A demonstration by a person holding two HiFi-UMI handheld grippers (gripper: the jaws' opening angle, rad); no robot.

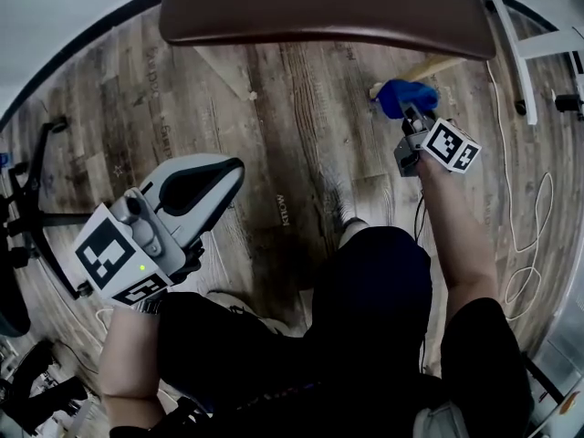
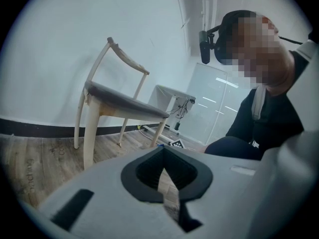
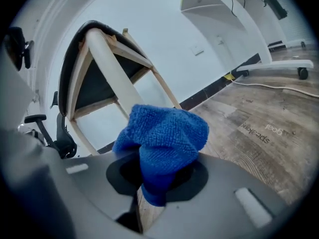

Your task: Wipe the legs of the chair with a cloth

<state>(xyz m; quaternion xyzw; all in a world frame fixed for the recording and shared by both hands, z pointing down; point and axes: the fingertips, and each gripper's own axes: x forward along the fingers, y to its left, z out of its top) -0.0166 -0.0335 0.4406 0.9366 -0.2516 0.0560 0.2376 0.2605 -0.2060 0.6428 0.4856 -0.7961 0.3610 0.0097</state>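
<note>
The chair's brown seat fills the top of the head view, with a pale wooden leg slanting down to the floor beneath it. My right gripper is shut on a blue cloth, which bunches against the lower part of that leg. In the right gripper view the cloth bulges out of the right gripper and covers the leg's lower stretch. My left gripper is held low at the left, far from the chair, shut and empty. The left gripper view shows the whole chair side-on beyond the left gripper.
A white stand on casters and a white cable lie on the wood floor at the right. A black office-chair base sits at the left. The person's dark-clad legs fill the lower middle.
</note>
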